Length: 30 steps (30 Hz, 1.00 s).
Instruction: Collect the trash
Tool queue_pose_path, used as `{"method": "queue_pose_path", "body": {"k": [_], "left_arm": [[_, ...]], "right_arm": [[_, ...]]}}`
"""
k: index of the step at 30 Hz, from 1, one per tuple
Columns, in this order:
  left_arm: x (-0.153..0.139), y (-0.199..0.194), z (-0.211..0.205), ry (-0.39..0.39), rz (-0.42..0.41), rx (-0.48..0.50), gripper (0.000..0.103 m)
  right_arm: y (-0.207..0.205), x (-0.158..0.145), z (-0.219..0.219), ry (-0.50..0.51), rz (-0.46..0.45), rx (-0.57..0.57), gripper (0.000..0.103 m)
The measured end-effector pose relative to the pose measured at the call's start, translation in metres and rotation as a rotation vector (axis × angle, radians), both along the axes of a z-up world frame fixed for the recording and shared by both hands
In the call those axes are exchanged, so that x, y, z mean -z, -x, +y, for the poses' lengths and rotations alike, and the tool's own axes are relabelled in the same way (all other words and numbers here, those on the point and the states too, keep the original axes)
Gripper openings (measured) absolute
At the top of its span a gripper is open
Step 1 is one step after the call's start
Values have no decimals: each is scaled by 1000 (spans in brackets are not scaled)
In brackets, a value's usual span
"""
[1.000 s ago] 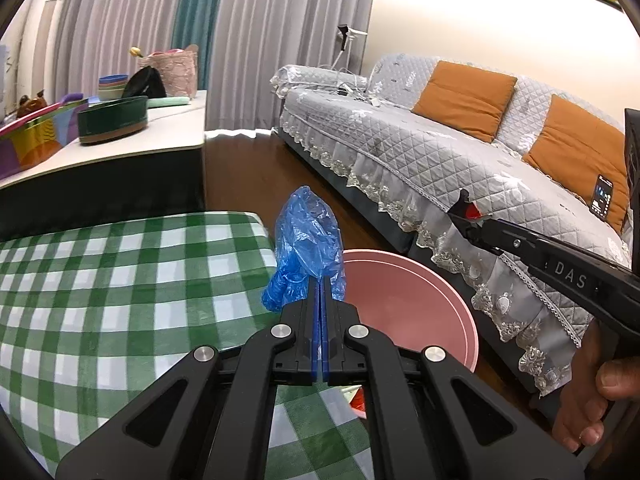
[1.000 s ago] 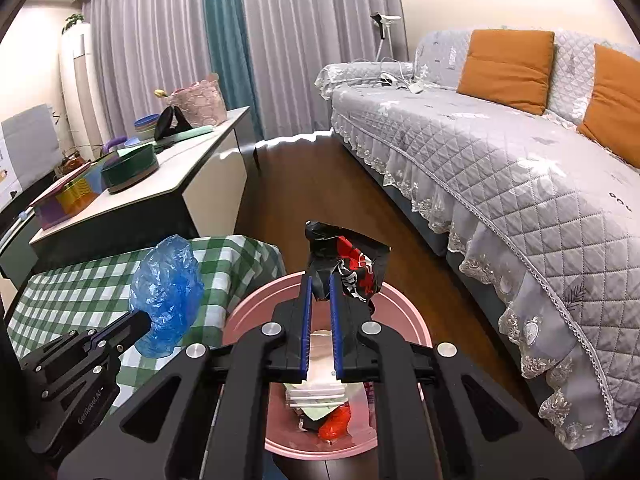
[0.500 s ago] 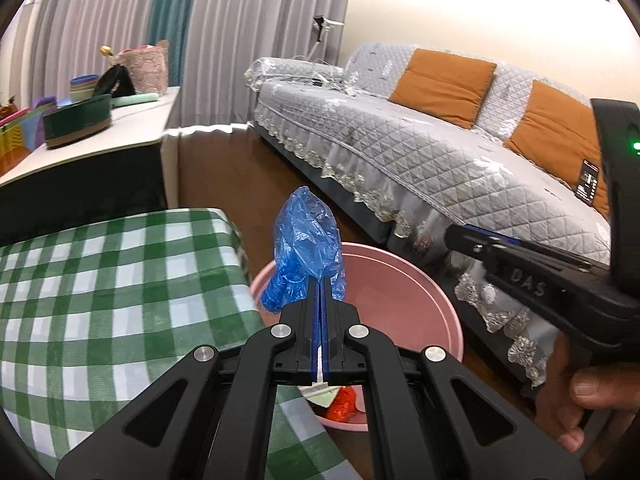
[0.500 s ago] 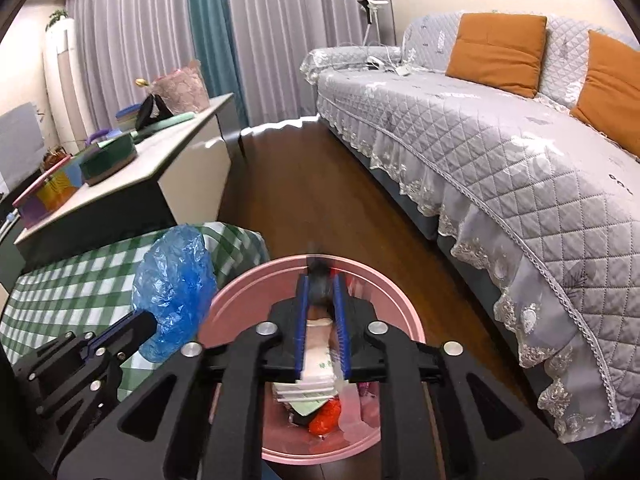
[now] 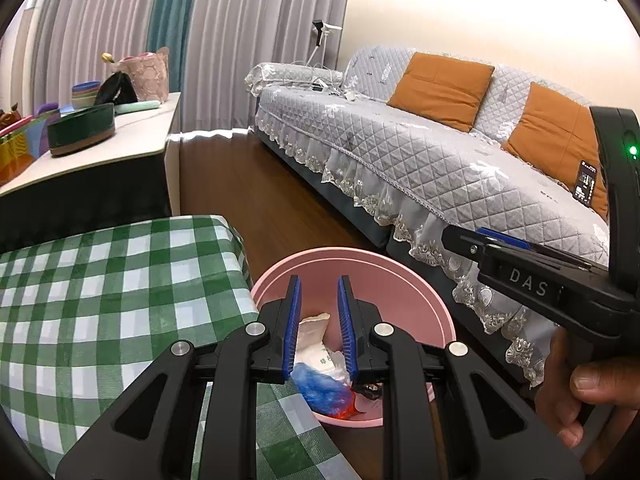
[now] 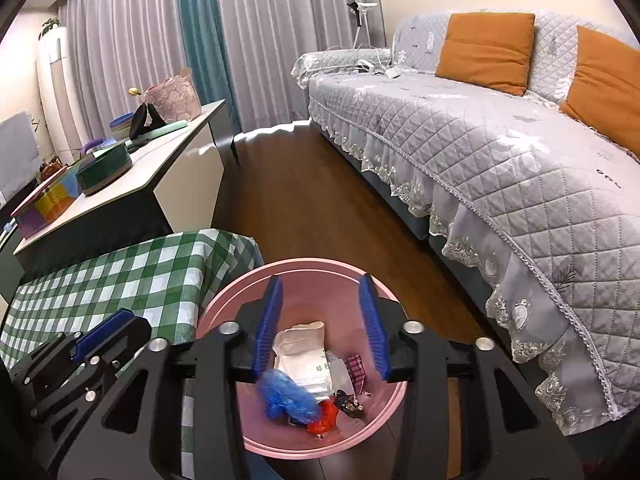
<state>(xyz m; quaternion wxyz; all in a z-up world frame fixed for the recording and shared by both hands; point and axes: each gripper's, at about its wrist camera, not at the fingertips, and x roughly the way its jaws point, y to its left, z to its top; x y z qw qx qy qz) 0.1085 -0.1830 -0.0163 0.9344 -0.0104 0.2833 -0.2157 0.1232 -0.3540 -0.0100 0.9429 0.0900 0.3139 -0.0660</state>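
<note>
A pink round bin (image 5: 424, 300) (image 6: 224, 300) stands on the floor beside the green checked table. In it lie a crumpled blue plastic bag (image 5: 320, 388) (image 6: 286, 396), a white packet (image 6: 306, 354), a red wrapper (image 6: 324, 420) and a dark wrapper (image 6: 348, 400). My left gripper (image 5: 319, 286) is open and empty above the bin's near rim. My right gripper (image 6: 320, 284) is open and empty above the bin. The right gripper also shows at the right of the left wrist view (image 5: 460, 238), and the left gripper at the lower left of the right wrist view (image 6: 108, 328).
The green checked table (image 5: 100, 292) (image 6: 120, 276) is left of the bin. A grey quilted sofa (image 5: 440, 168) (image 6: 500, 152) with orange cushions runs along the right. A white side table (image 5: 104, 156) with bowls and baskets stands behind. Dark wood floor (image 6: 304, 208) lies between.
My left gripper opened and the blue bag dropped into the bin. My right gripper opened wide and its dark wrapper now lies in the bin.
</note>
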Motion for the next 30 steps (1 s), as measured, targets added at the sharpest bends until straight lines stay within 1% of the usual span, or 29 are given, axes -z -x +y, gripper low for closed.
{"method": "queue_pose_path", "body": {"k": [1, 3, 5, 7, 9, 10, 11, 13, 14, 16, 17, 18, 19, 22, 24, 28, 30], "left_arm": [[-2, 2, 1, 0, -3, -3, 19], [-7, 6, 4, -4, -13, -10, 20], [-11, 11, 8, -6, -22, -16, 23], [-17, 17, 13, -5, -31, -24, 28], [-22, 22, 18, -3, -36, -33, 29], [-25, 25, 20, -3, -38, -36, 31], [-27, 28, 21, -4, -40, -40, 35], [-33, 36, 25, -13, -54, -51, 51], [-36, 39, 26, -16, -63, -56, 55], [-44, 51, 31, -19, -86, -63, 73], [-46, 54, 32, -19, -92, -66, 78], [-49, 59, 35, -20, -99, -75, 87], [-51, 63, 39, -23, -103, -86, 90], [-53, 74, 50, -34, -89, -114, 94], [-54, 84, 60, -38, -79, -139, 94], [-58, 106, 75, -68, -81, -177, 94], [-62, 116, 84, -64, -78, -195, 95]], "right_arm": [[2, -2, 0, 2, -5, 3, 53], [7, -6, 1, 6, -10, 2, 55], [11, -10, 2, 8, -14, 2, 60], [17, -16, 3, 10, -28, 6, 64], [23, -22, 5, 13, -41, 5, 73], [26, -24, 7, 17, -47, 5, 81], [31, -28, 9, 23, -55, 7, 84], [37, -33, 11, 23, -59, -3, 90], [42, -37, 13, 24, -62, -13, 93], [50, -45, 16, 36, -75, -14, 98], [55, -48, 17, 41, -84, -11, 98], [61, -53, 18, 40, -89, -7, 98], [65, -55, 17, 38, -89, -3, 98], [82, -62, 17, 41, -90, 28, 98], [94, -66, 18, 39, -100, 34, 98], [121, -77, 30, 47, -124, 31, 98], [133, -80, 39, 57, -132, 21, 98]]}}
